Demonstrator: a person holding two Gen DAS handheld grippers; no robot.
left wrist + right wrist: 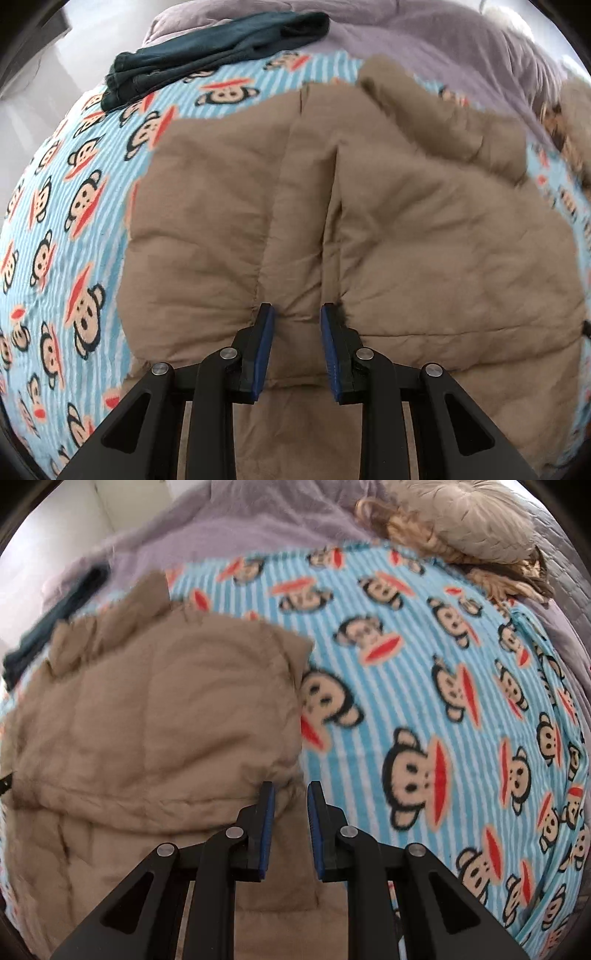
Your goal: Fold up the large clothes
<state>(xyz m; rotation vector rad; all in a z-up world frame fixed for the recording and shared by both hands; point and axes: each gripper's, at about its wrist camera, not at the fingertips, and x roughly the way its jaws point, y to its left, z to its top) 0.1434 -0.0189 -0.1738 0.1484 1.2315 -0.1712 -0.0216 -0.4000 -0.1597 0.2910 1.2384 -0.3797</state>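
Two wrist views, both looking down at a bed. Biggest thing is the blue striped monkey-print blanket, filling the right side of the right wrist view and the left edge of the left one. A lavender cover runs along the top of both frames.

On the blanket lies the tan padded coat, taking up most of the left wrist view's centre and right, and the left half of the right wrist view. Its fabric looks puffy and creased.

Upper right of the right wrist view has a grey, furry-edged garment bunched on the lavender cover. Upper left of the left wrist view shows a dark teal garment, folded, lying half on the blanket.

Left gripper sits at bottom centre with a ridge of coat fabric between its blue pads; honestly can't tell if it's pinching. Right gripper hangs over the coat's right edge, jaws slightly apart, and whether it grips the coat isn't clear.
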